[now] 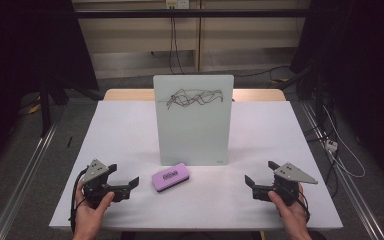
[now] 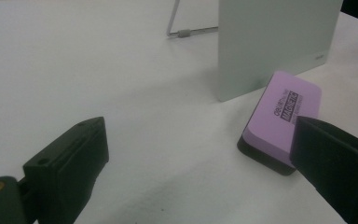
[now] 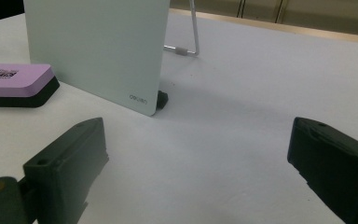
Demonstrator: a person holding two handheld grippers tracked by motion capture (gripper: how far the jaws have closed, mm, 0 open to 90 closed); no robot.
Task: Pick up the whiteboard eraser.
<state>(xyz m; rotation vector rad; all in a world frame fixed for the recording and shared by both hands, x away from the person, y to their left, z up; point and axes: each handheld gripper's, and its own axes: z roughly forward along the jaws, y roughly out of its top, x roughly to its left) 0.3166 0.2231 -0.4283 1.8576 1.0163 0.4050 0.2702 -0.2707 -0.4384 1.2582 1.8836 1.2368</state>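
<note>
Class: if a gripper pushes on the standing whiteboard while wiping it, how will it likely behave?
The whiteboard looks stiff but apt to tip backward or slide: it stands near upright on a thin wire stand. Its glossy face probably lets the eraser glide.

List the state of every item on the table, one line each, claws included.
Pale glass drawing board: upright on its wire stand, black scribble across the top, unerased.
Purple block eraser with black felt base: lying flat, purple side up, in front of the board, untouched.
Left claw: open, empty, pointing toward the eraser.
Right claw: open, empty, held just above the white table.
</note>
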